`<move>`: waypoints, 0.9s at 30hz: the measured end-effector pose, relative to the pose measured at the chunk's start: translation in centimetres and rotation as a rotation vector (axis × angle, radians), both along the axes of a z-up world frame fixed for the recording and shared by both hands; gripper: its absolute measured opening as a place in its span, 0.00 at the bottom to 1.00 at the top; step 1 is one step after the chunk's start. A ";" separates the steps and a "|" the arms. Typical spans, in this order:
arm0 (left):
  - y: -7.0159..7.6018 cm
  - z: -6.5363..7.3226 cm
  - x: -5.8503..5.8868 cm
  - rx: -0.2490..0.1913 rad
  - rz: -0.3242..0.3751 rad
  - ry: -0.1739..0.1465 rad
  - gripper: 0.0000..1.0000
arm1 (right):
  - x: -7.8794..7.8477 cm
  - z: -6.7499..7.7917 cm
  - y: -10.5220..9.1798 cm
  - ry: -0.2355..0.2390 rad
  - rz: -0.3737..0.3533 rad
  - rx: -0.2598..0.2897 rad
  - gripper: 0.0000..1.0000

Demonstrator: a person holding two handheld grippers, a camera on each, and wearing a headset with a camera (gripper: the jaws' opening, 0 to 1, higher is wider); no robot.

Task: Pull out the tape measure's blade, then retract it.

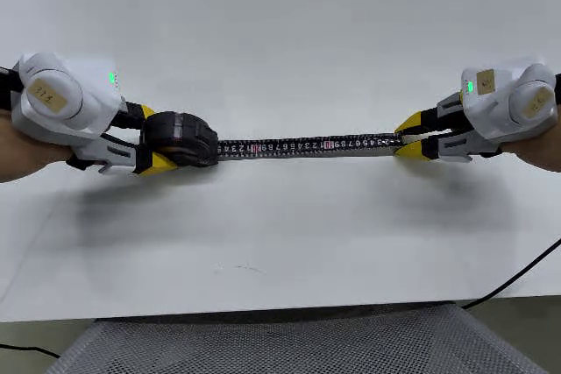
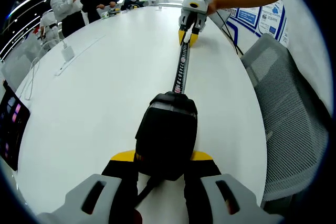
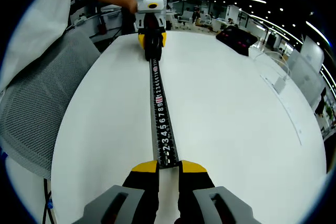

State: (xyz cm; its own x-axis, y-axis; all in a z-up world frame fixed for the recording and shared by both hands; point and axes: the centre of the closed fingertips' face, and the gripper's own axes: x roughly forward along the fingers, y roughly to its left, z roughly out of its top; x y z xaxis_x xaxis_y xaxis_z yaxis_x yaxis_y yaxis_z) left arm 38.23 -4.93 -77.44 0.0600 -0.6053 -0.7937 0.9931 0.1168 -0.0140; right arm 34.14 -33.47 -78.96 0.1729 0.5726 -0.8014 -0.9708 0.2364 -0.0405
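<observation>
- Tape measure (image 1: 180,139): its black case sits clamped between the yellow-tipped jaws of the left gripper (image 1: 153,138), over the left part of the white bench (image 1: 280,41).
- The blade (image 1: 307,145) is drawn out of the case and points to the person's right. Its long axis runs level and parallel to the bench's near edge, with the numbers facing up.
- The right gripper (image 1: 406,137) has its jaws nearly together, pinching the blade's free end, well apart from the case.
- Blade and grippers cast a soft shadow on the bench top; I cannot tell whether the case touches it.
- Bare bench lies beyond the blade toward the far edge, and a narrower bare strip runs to the near edge.
- Past the near edge are a grey mesh chair (image 1: 289,343) and a black cable (image 1: 517,278) at the near right corner.
</observation>
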 end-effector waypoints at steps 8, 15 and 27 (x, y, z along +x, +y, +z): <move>0.0 0.0 0.1 0.004 0.008 -0.009 0.29 | 0.0 0.0 0.1 0.005 -0.010 -0.029 0.10; 0.0 0.1 0.1 0.013 0.012 -0.017 0.29 | 0.1 0.0 0.1 0.008 -0.008 -0.042 0.11; 0.0 0.1 0.1 0.016 0.019 -0.006 0.30 | -0.1 0.0 0.1 0.021 -0.024 -0.034 0.15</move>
State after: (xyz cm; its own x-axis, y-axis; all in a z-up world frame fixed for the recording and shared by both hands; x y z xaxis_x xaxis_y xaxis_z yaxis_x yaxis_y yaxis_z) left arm 38.36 -4.91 -77.38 0.0766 -0.5915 -0.8027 0.9907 0.1361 -0.0058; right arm 34.03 -33.34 -78.96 0.1692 0.5409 -0.8239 -0.9657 0.2580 -0.0290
